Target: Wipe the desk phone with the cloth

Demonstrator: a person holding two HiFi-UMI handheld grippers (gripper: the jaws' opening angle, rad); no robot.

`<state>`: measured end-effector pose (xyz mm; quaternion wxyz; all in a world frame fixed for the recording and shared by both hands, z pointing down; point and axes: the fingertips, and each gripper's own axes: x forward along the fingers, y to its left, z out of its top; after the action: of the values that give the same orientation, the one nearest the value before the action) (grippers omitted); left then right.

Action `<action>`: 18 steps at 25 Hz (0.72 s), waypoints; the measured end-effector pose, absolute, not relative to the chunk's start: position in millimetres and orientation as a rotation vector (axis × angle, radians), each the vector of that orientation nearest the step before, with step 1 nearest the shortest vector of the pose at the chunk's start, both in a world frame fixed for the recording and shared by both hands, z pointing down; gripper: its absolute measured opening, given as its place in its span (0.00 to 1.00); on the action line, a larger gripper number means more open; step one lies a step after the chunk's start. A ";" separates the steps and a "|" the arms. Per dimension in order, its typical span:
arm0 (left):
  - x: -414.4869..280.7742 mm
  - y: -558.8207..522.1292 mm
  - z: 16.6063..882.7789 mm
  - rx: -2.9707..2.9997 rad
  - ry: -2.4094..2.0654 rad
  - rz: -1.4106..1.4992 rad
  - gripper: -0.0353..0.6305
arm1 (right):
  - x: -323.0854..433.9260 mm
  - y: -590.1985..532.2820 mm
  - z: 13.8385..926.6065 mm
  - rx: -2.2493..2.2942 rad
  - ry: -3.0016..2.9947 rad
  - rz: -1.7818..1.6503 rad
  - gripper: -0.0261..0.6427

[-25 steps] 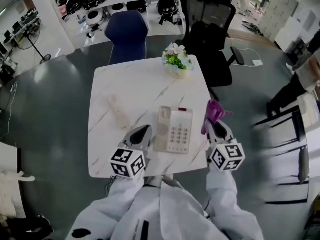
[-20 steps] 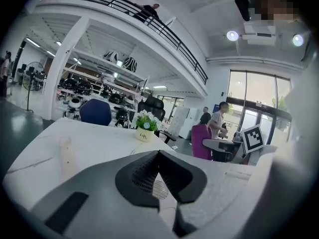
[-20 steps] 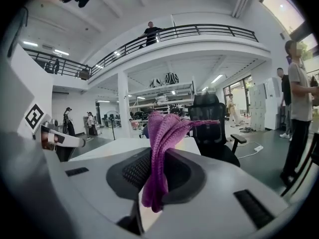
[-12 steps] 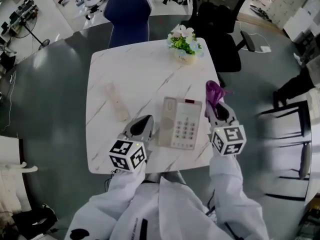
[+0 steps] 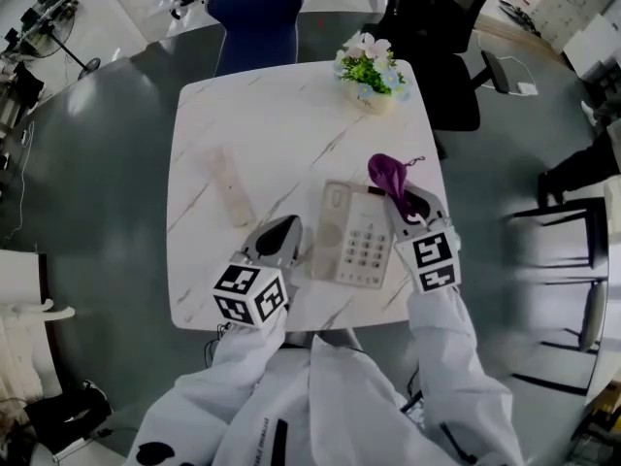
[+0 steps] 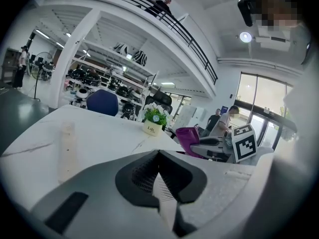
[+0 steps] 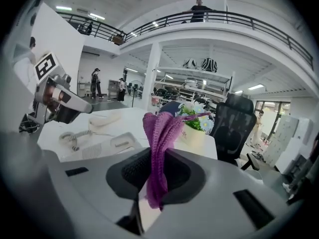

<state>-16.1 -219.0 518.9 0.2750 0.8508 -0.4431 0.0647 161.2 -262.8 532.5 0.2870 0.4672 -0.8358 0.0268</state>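
Close by the desk phone (image 5: 354,239), purple cloth (image 5: 388,174) in right tool (image 5: 407,206).

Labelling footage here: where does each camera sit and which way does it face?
Head view: on the person's head, steeply down at the table and desk phone; sleeves, left claw, right claw show.
Left gripper view: on the left claw, along its shut jaws toward the flower pot; right claw shows.
Right gripper view: on the right claw, past the pinched purple cloth toward the flower pot; left claw shows.
Shared: both gripper views catch the flower pot and the other claw.
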 end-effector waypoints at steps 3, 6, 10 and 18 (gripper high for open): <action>-13.0 -219.0 522.9 2.282 -1.186 0.175 0.05 | 157.0 -260.8 541.1 1.213 -2.241 0.094 0.10; -9.6 -217.8 525.5 2.279 -1.178 0.178 0.05 | 153.2 -258.2 547.5 1.176 -2.238 0.109 0.10; -6.0 -216.0 528.7 2.274 -1.168 0.181 0.05 | 150.0 -255.0 554.9 1.142 -2.234 0.130 0.10; -2.2 -210.2 529.4 2.272 -1.154 0.182 0.05 | 148.0 -249.7 558.7 1.112 -2.224 0.152 0.10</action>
<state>-2.2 -210.2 529.4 0.2891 0.8513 -0.4324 0.0681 148.0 -249.7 558.7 0.3193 0.4231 -0.8460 0.0579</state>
